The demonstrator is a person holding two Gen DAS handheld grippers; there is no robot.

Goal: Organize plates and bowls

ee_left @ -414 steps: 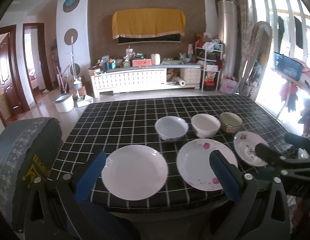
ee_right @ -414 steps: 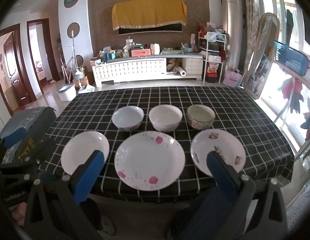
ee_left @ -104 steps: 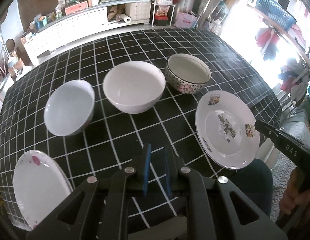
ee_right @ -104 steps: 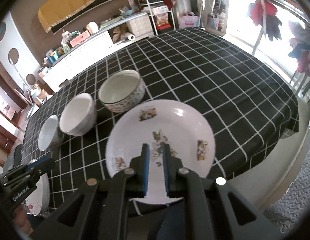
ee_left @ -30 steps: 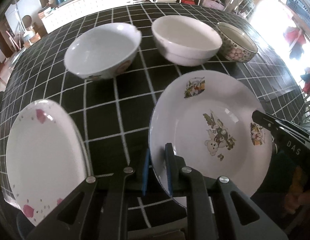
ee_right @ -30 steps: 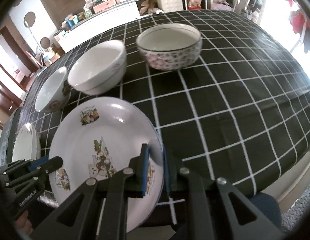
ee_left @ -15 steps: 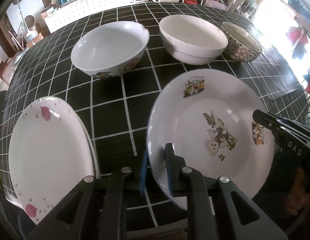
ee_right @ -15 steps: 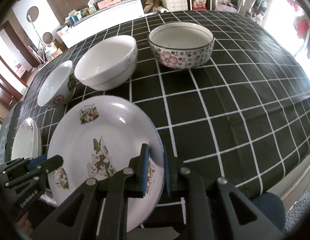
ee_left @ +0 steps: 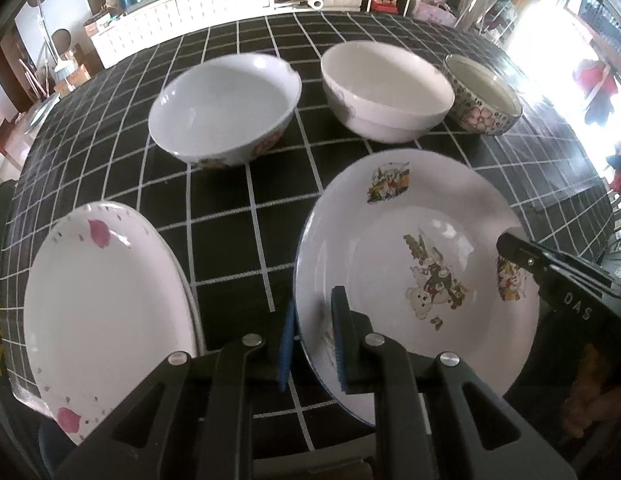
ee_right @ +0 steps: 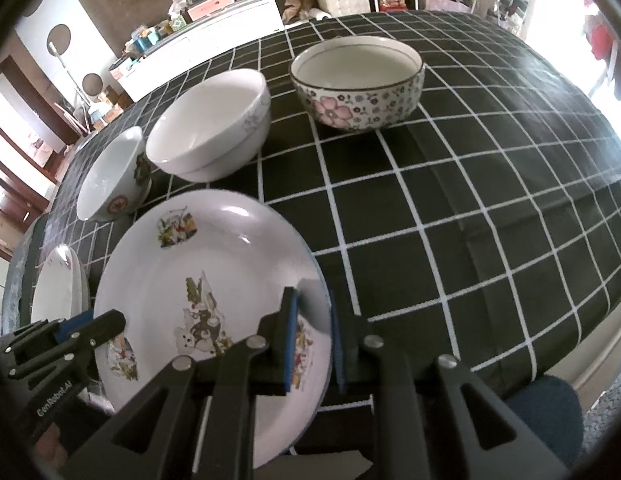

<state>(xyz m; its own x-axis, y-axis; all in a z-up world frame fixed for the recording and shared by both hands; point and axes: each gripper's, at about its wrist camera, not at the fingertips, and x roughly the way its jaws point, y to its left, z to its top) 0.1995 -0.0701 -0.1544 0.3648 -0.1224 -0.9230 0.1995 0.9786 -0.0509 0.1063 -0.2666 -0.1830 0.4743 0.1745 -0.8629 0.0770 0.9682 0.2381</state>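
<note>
Both grippers are shut on the rim of the cartoon-print plate (ee_left: 422, 240), which is held above the table. My left gripper (ee_left: 312, 340) clamps its near-left rim. My right gripper (ee_right: 312, 336) clamps its right rim; the plate (ee_right: 198, 280) fills the lower left of the right wrist view. A pink-flecked plate (ee_left: 94, 300) lies at the left on top of another plate and shows edge-on in the right wrist view (ee_right: 58, 292). Behind stand three bowls: a bluish-white bowl (ee_left: 226, 108), a plain white bowl (ee_left: 386, 88) and a flower-patterned bowl (ee_left: 482, 96).
The table carries a black cloth with a white grid (ee_right: 470, 200). Its front edge runs just under the grippers. A grey chair back (ee_right: 26, 248) stands at the left edge. A white sideboard (ee_left: 214, 16) with clutter stands beyond the table.
The held plate has shifted slightly left, toward the pink-flecked plate stack. Both grippers stay clamped on its rim.
</note>
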